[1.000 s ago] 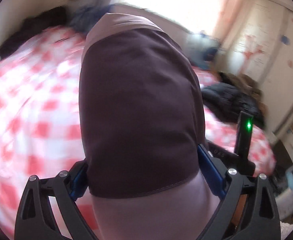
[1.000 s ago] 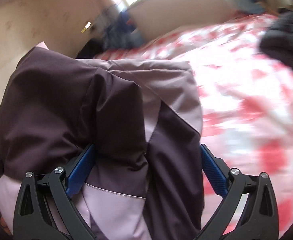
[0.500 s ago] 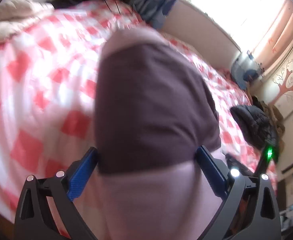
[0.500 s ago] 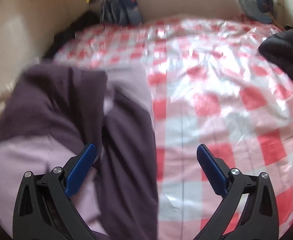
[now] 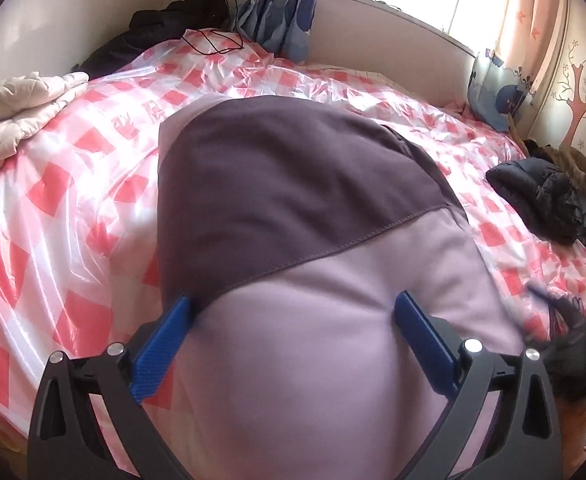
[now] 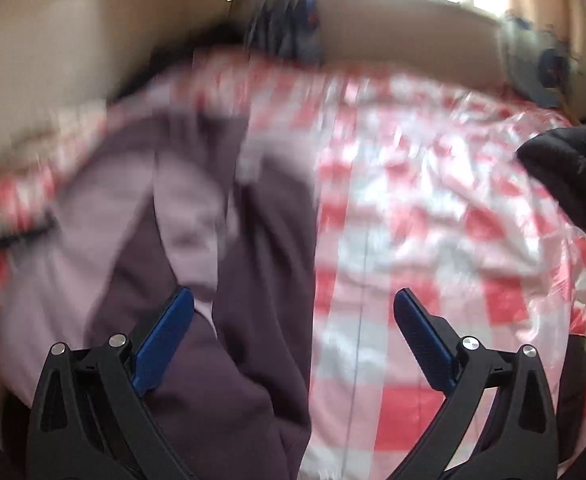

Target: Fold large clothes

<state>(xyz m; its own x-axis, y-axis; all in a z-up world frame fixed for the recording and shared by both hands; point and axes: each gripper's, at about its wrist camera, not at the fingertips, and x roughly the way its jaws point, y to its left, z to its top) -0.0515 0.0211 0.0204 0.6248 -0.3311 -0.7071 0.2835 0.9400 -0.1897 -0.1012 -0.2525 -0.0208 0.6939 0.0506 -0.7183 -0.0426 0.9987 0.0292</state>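
Purple in two tones, dark plum over pale lilac, the jacket (image 5: 305, 248) lies bundled on the bed's red-and-white checked plastic cover (image 5: 73, 208), filling the middle of my left wrist view from about twelve o'clock down to six. My left gripper (image 5: 293, 320) has its jaws opening, spread as wide as they go; the lilac fabric bulges between the blue pads (image 5: 165, 340) but they do not pinch it, so I judge I am letting the fold settle where I laid it.

My right gripper (image 6: 293, 316) is open too, pads wide apart. In its blurred view the jacket sits toward nine o'clock, with a dark plum fold reaching down past the left pad (image 6: 165, 328) and bare checked cover under the right one. Nothing is clamped there; the hand looks free to find the next edge.

A black puffer coat (image 5: 541, 200) waits at three o'clock, well apart, and a cream quilt (image 5: 21, 108) lies at ten o'clock, both clear of the folding space.
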